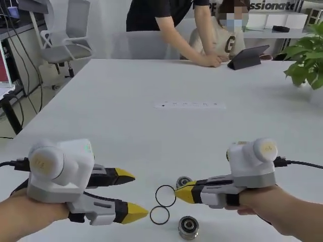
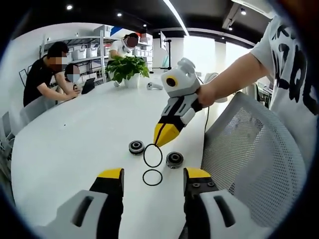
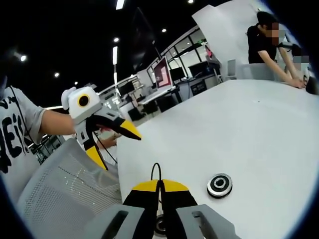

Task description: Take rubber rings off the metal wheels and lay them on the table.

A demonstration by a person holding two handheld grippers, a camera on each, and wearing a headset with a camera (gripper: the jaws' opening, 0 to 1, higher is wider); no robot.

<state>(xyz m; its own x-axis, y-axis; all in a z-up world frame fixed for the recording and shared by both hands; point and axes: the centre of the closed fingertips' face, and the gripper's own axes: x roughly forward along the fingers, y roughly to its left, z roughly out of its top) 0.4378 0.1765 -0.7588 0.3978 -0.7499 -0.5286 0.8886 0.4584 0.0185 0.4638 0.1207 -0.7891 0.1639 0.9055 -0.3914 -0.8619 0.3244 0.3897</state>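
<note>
My right gripper (image 1: 177,192) is shut on the edge of a thin black rubber ring (image 1: 165,195), which hangs from its yellow tips just over the white table (image 1: 151,131). In the right gripper view that ring (image 3: 157,172) shows edge-on above the closed tips (image 3: 160,187). A second ring (image 1: 159,215) lies flat on the table, just in front of my open left gripper (image 1: 135,195). One metal wheel (image 1: 183,181) sits behind the right gripper's tips. Another wheel (image 1: 188,227) sits near the table's front edge. From the left gripper view (image 2: 154,175) both rings (image 2: 152,177) and both wheels (image 2: 136,147) are visible.
Two people lean at the table's far end beside a tablet (image 1: 248,56). A potted plant (image 1: 308,63) stands at the far right. A strip of small marks (image 1: 189,105) lies mid-table. Office chairs (image 1: 65,35) stand off the far left; a mesh chair (image 2: 249,149) is beside me.
</note>
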